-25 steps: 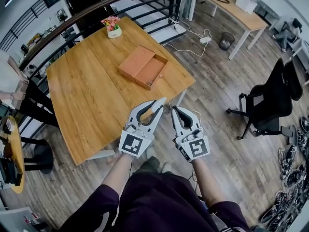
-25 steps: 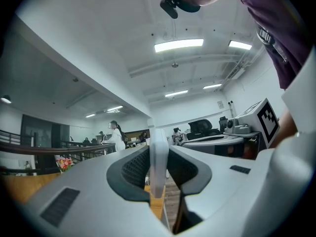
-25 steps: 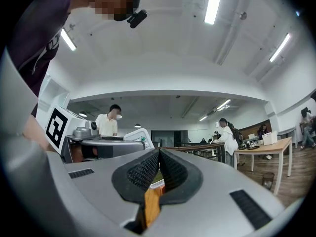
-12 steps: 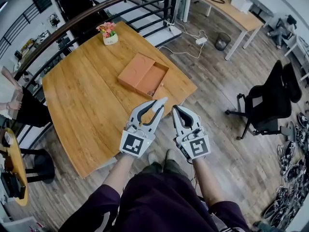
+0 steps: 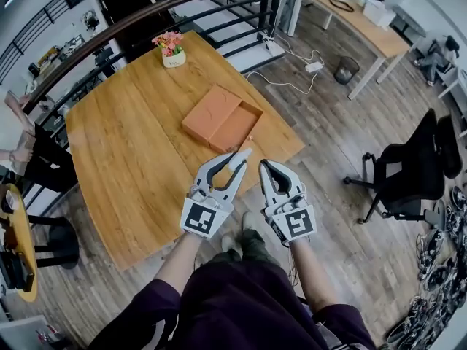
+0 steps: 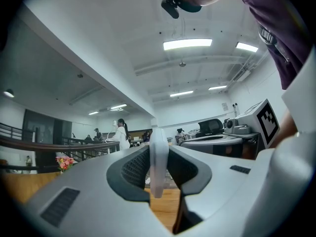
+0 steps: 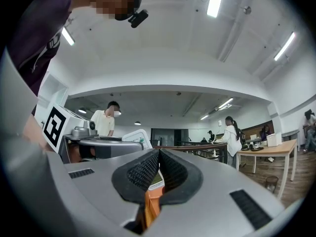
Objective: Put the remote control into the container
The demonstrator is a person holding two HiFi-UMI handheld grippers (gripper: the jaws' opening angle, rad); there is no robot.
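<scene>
My left gripper point(image 5: 235, 165) is held in the air in front of the person, shut on a slim white remote control point(image 5: 241, 154). In the left gripper view the remote point(image 6: 158, 157) stands edge-on between the ribbed pads of that gripper point(image 6: 158, 169). Beside it, my right gripper point(image 5: 264, 168) is shut with nothing in it; its pads meet in the right gripper view point(image 7: 159, 154). The container is an open orange box point(image 5: 235, 127) with its lid point(image 5: 211, 111) folded back, lying on the wooden table point(image 5: 131, 152) just beyond both grippers.
A pot of pink flowers point(image 5: 173, 49) stands at the table's far edge, by a dark railing point(image 5: 146, 17). A black office chair point(image 5: 416, 170) is at the right, a long desk point(image 5: 361, 20) and bin point(image 5: 344, 69) behind. A person point(image 5: 18, 126) stands at the left edge.
Both grippers keep the same pose and the left keeps its hold on the remote. The head view has shifted a little, and the table and box sit slightly nearer the grippers.
</scene>
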